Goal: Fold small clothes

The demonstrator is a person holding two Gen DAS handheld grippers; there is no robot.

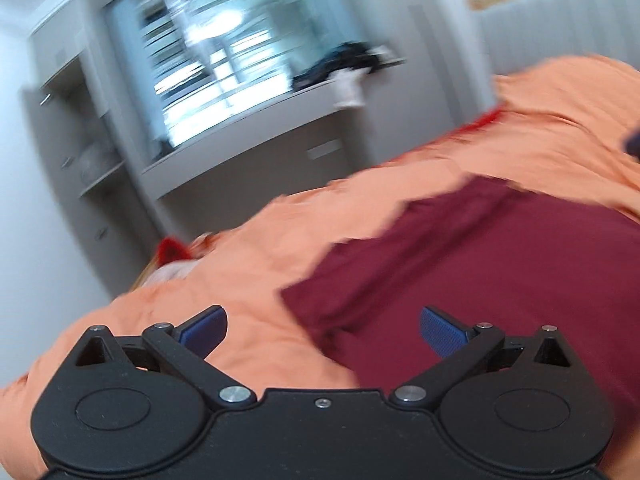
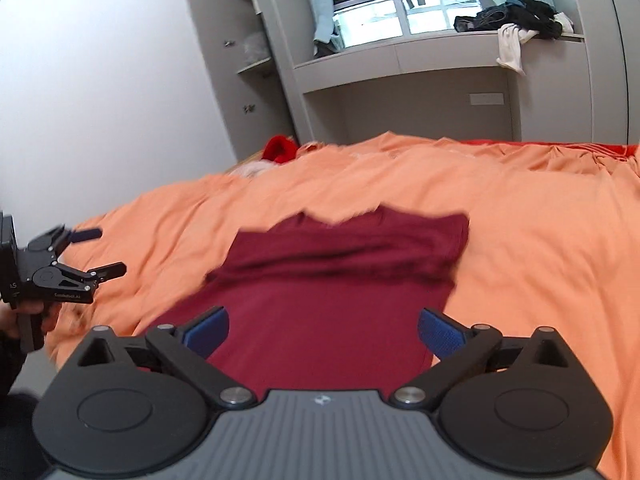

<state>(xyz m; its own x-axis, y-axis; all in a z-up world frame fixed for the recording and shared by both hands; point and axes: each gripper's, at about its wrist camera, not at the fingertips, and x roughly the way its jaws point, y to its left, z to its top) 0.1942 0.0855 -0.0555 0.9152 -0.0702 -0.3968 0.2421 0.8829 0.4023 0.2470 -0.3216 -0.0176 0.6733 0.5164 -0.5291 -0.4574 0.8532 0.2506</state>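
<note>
L tool (image 2: 98,250) sits at the far left of the right wrist view, held in a hand (image 2: 24,316) at the picture's edge. Its jaws are spread wide, nothing btwn them, hovering over the orange bedsheet (image 2: 540,248). In its own view the L tool (image 1: 323,330) shows both blue pads apart w/ sheet and cloth below the gap, not gripped.

Moving right: a grey cabinet (image 2: 232,60) w/ drawers stands against the white wall, and a small red item (image 2: 280,148) lies at the far edge of the bed, near the cabinet's foot.

Centre: the dark red garment (image 2: 340,280) lies flat on the sheet, its far part doubled over the near part w/ a creased ridge across the middle. Far edge is blurred. In the left wrist view the same dark red garment (image 1: 500,272) fills the right half, sheet to its left.

R tool (image 2: 323,330) hangs right above the near end of the garment, jaws spread wide, pads clear of the cloth on both sides; no pinch.

Further right and behind: window ledge (image 2: 400,54) carries a pile of dark clothes (image 2: 516,14), w/ a white piece (image 2: 510,50) hanging off the ledge edge.
</note>
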